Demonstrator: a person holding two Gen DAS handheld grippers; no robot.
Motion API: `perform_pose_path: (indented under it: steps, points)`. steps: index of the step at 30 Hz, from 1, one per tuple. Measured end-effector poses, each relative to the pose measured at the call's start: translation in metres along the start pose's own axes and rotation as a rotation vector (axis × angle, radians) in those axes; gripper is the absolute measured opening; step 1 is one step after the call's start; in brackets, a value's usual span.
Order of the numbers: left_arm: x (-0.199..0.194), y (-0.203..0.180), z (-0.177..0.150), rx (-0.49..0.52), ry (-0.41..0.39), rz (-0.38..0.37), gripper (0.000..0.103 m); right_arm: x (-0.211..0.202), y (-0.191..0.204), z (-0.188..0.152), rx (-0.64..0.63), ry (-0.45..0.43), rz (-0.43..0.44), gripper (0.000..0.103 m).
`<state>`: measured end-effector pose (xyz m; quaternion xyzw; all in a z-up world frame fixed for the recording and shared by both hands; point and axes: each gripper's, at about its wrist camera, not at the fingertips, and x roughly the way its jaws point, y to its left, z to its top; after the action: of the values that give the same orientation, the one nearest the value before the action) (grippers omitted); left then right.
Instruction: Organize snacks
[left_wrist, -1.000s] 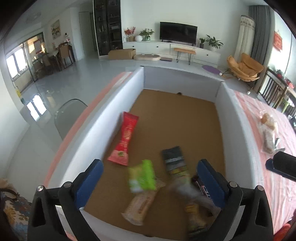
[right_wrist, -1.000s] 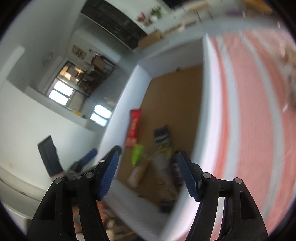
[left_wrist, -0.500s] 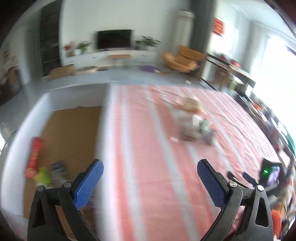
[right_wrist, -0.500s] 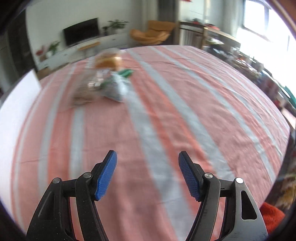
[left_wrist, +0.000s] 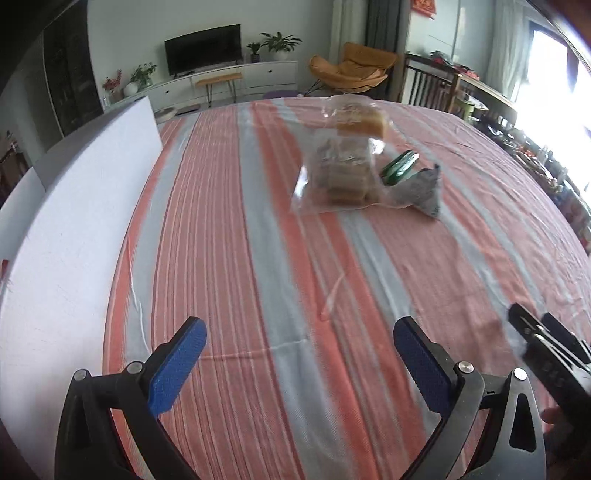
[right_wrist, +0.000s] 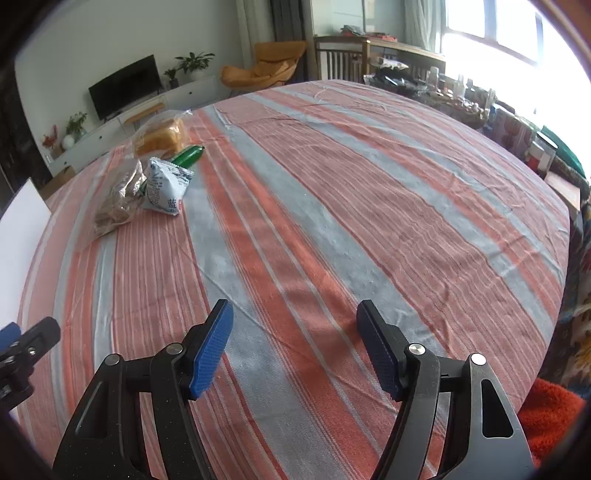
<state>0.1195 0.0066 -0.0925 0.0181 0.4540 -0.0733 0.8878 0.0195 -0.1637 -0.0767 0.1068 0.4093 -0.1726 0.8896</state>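
I had both grippers, the left gripper (left_wrist: 299, 354) and the right gripper (right_wrist: 294, 345), released and empty over the striped tabletop (right_wrist: 332, 206). The remaining snacks lay far ahead beside the bread bag (right_wrist: 160, 136). From my right gripper they were ahead-left, so I judged the left hand nearer.

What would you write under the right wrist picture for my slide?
Open right gripper hovers over the striped tablecloth, facing bagged snacks at the far side.

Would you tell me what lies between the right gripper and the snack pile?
Only bare striped tablecloth lies between the right gripper and the snack pile, as the right wrist view shows.
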Motion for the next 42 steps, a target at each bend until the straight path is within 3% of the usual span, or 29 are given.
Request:
perform_pose_path:
  steps: [5, 42]
  points:
    - [0.018, 0.010, -0.007, -0.004, 0.015, 0.046, 0.101, 0.001, 0.004, 0.000, -0.025, 0.009, -0.008, 0.078]
    - [0.020, 0.015, -0.014, -0.022, 0.014, 0.041, 0.103, -0.003, 0.011, -0.003, -0.057, 0.022, -0.027, 0.083]
